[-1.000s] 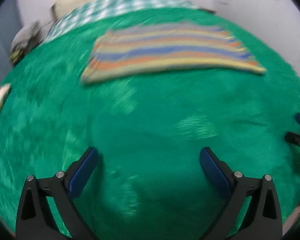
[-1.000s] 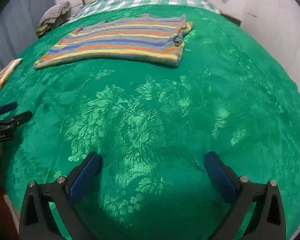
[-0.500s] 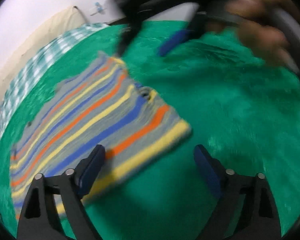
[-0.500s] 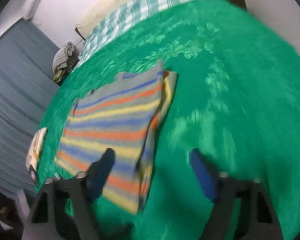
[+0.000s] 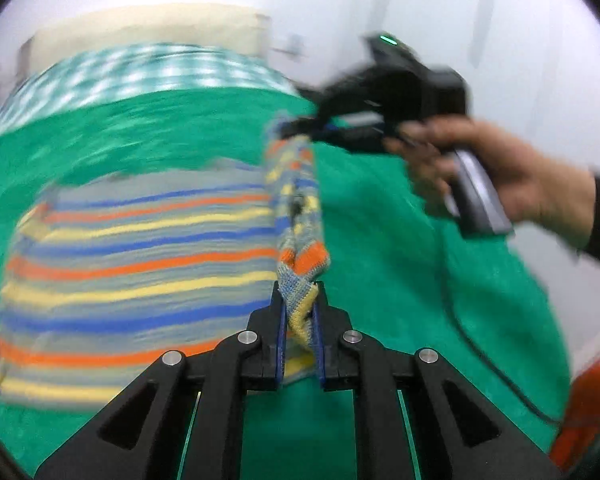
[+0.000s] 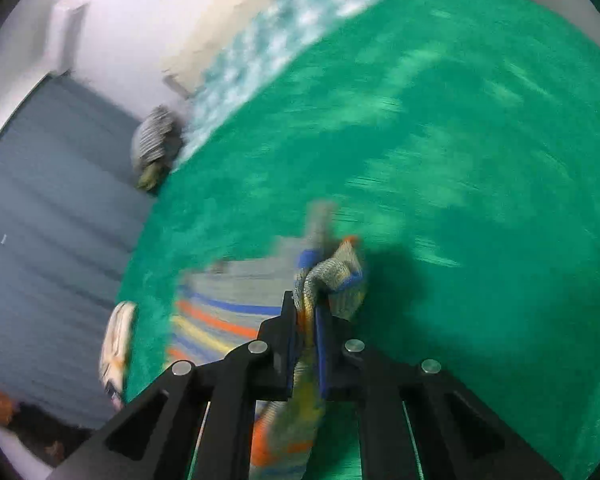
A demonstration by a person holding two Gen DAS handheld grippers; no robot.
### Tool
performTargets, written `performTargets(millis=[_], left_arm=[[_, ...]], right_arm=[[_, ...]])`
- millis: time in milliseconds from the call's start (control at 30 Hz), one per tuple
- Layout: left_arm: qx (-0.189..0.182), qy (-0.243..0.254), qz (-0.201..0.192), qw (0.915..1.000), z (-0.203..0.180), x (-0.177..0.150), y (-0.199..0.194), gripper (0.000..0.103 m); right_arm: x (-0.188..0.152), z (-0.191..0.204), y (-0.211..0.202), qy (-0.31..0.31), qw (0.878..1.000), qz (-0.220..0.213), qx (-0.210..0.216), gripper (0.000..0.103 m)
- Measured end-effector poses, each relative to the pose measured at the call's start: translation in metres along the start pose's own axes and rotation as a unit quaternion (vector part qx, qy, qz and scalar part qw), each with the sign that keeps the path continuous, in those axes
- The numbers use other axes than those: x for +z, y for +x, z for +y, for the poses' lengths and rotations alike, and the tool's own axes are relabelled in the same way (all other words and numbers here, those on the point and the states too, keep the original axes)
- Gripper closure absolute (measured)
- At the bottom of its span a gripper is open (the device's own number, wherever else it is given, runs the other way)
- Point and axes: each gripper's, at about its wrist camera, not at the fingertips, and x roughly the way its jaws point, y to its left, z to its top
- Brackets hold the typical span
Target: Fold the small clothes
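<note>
A small striped knit garment (image 5: 140,264), grey with blue, orange and yellow bands, lies on the green bedspread (image 5: 400,280). My left gripper (image 5: 299,308) is shut on its near right corner. My right gripper (image 5: 300,128) shows further back in the left wrist view, held by a hand (image 5: 500,172), shut on the far right corner. The right edge hangs lifted between the two. In the right wrist view the right gripper (image 6: 306,312) pinches a bunched fold of the garment (image 6: 332,276). Both views are blurred.
A checked sheet (image 5: 132,76) and a cream pillow (image 5: 148,24) lie at the head of the bed. A bundle of clothes (image 6: 154,148) sits at the far bed corner. A grey curtain (image 6: 48,220) hangs on the left. A folded item (image 6: 116,340) lies at the bed's edge.
Both grippers, open over the bedspread before, have closed on the garment's right edge, one at each corner, and raised it off the bed.
</note>
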Motion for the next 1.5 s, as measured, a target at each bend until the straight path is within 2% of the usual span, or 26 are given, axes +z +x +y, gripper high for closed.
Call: performTargets(millis=[67,167,300,433,500,533,567,600,633,667,733,833,900,967,1100,1333,1400,1433,1500], left_arm=[[0.011,-0.073,-0.015,0.9972,0.043,0.0,-0.026,0.093],[0.04,-0.135,-0.023,0.9898,0.09,-0.01,-0.049,0.093],[0.073,-0.18,-0.018,0.9808,0.13,-0.026,-0.065,0.093],[0.095,-0.22,-0.003,0.9708,0.169,-0.034,-0.062,0.092],[0.106,-0.241,0.011,0.9646,0.182,-0.041,-0.061,0.084],[0.108,-0.245,0.014,0.9633,0.184,-0.045,-0.063,0.075],[0.121,-0.251,0.021,0.9601,0.186,-0.048,-0.067,0.053],[0.131,-0.254,0.023,0.9581,0.186,-0.049,-0.071,0.041],[0.138,-0.255,0.02,0.9568,0.186,-0.049,-0.075,0.028],[0.144,-0.251,0.009,0.9572,0.184,-0.05,-0.085,0.023],[0.159,-0.241,0.006,0.9573,0.186,-0.046,-0.088,0.018],[0.181,-0.227,0.01,0.957,0.184,-0.041,-0.096,0.018],[0.196,-0.216,0.013,0.9563,0.183,-0.035,-0.096,0.018],[0.212,-0.201,0.013,0.9564,0.175,-0.031,-0.104,0.018],[0.229,-0.181,0.014,0.9564,0.169,-0.023,-0.108,0.017],[0.254,-0.154,0.026,0.9545,0.161,-0.019,-0.117,0.017],[0.262,-0.146,0.03,0.9536,0.159,-0.021,-0.122,0.014],[0.267,-0.142,0.034,0.9527,0.159,-0.024,-0.125,0.011],[0.274,-0.133,0.041,0.9517,0.16,-0.032,-0.129,0.008]], right_arm=[[0.001,0.048,0.02,-0.038,0.999,0.017,0.008,0.095],[-0.005,0.108,0.066,-0.08,0.996,0.038,0.013,0.095],[-0.015,0.167,0.139,-0.113,0.991,0.068,0.013,0.095],[-0.027,0.2,0.199,-0.137,0.987,0.088,-0.004,0.095],[-0.034,0.205,0.22,-0.134,0.987,0.091,-0.01,0.095],[-0.037,0.204,0.226,-0.131,0.987,0.089,-0.008,0.093],[-0.042,0.206,0.236,-0.125,0.988,0.09,0.004,0.086],[-0.044,0.206,0.239,-0.117,0.989,0.091,0.018,0.083],[-0.044,0.207,0.242,-0.11,0.989,0.088,0.033,0.075],[-0.047,0.208,0.239,-0.107,0.99,0.081,0.041,0.07],[-0.05,0.213,0.229,-0.114,0.99,0.064,0.044,0.069],[-0.06,0.218,0.198,-0.16,0.986,0.042,0.012,0.067],[-0.069,0.219,0.179,-0.192,0.981,0.035,-0.012,0.063],[-0.087,0.219,0.156,-0.238,0.97,0.03,-0.043,0.058],[-0.127,0.214,0.118,-0.295,0.952,0.037,-0.075,0.058],[-0.181,0.213,0.085,-0.316,0.943,0.043,-0.093,0.058],[-0.198,0.215,0.076,-0.323,0.941,0.037,-0.099,0.057],[-0.205,0.217,0.073,-0.325,0.939,0.035,-0.104,0.055],[-0.232,0.214,0.058,-0.324,0.938,0.025,-0.122,0.044]])
